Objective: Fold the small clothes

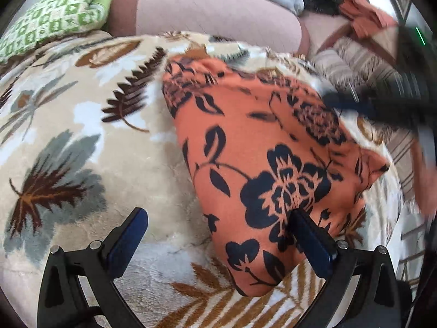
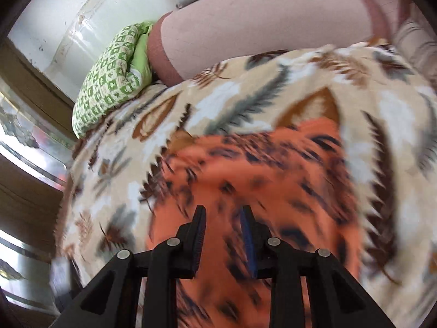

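Note:
An orange garment with a black flower print [image 1: 262,164] lies folded on a leaf-patterned blanket [image 1: 82,136]. My left gripper [image 1: 218,218] is open above its near edge, with the right finger [image 1: 311,240] over the cloth and the left finger over the blanket. The right gripper shows blurred at the garment's far right corner [image 1: 382,104]. In the right wrist view the garment [image 2: 273,180] is blurred below my right gripper [image 2: 222,216], whose jaws stand narrowly apart with nothing between them.
A pink sofa back [image 1: 207,13] runs behind the blanket. A green patterned cushion [image 1: 54,19] lies at the far left, also in the right wrist view [image 2: 109,76]. Striped fabric [image 1: 355,65] and orange clothes [image 1: 366,13] lie at the far right.

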`<action>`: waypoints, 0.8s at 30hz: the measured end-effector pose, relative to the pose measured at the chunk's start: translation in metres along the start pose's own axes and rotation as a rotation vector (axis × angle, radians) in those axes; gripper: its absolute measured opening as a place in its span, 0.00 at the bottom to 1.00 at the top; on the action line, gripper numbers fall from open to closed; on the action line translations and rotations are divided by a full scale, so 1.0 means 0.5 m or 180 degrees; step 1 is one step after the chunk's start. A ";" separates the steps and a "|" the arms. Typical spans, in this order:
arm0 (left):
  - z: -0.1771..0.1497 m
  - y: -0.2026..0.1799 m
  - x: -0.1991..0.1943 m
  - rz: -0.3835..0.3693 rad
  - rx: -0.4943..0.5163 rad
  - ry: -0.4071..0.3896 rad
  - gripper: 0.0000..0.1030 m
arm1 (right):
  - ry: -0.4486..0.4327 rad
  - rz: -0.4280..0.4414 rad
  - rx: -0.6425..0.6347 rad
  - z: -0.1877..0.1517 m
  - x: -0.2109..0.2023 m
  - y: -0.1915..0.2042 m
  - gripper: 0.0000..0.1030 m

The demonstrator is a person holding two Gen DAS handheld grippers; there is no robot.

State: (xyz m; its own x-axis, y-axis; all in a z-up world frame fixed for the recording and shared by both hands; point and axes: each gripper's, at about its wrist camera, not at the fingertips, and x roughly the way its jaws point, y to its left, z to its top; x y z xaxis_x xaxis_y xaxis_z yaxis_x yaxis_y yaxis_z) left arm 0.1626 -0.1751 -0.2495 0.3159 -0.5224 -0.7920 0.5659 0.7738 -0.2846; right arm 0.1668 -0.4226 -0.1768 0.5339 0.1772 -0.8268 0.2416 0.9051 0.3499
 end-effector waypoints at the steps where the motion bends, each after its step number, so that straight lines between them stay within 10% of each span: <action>1: 0.000 0.001 -0.003 0.0021 0.0006 -0.0035 1.00 | -0.0018 -0.0043 -0.0012 -0.026 -0.018 -0.011 0.29; 9: -0.010 -0.023 0.021 0.0071 0.0352 0.0122 1.00 | -0.0017 -0.0146 0.0181 -0.131 -0.015 -0.083 0.29; 19: 0.065 0.039 -0.054 0.0220 -0.0138 -0.0590 1.00 | -0.0573 0.0217 0.0583 -0.127 -0.121 -0.102 0.29; 24: 0.061 0.034 0.018 0.0614 0.0018 -0.0216 1.00 | -0.0225 -0.0047 0.0754 -0.159 -0.051 -0.114 0.29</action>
State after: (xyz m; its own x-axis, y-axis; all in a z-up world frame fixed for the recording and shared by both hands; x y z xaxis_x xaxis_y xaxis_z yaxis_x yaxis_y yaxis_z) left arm 0.1983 -0.1778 -0.2451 0.4694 -0.3878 -0.7932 0.4941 0.8599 -0.1280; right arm 0.0750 -0.4480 -0.2107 0.5822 0.1296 -0.8027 0.4284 0.7901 0.4384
